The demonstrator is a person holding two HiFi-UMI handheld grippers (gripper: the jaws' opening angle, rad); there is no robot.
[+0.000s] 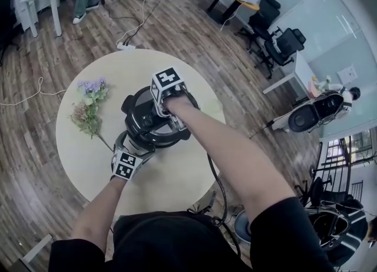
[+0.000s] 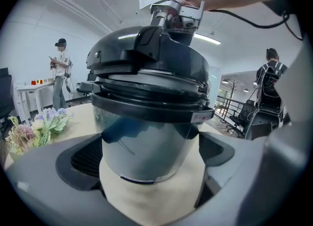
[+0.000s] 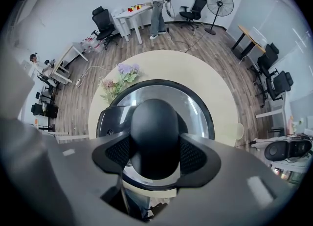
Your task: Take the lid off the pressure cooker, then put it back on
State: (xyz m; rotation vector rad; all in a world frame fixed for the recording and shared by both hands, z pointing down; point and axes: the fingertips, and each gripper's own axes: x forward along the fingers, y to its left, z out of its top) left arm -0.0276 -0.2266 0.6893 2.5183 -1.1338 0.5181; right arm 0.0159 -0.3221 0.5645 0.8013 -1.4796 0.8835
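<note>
Black lid knob [image 3: 153, 122] upright in right gripper [image 3: 155, 155], long axis along pads [image 3: 117, 155].

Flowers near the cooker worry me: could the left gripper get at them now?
Probably not yet: the left gripper is clamped on the cooker body. Once it lets go, only bare table lies between it and the flowers.
</note>
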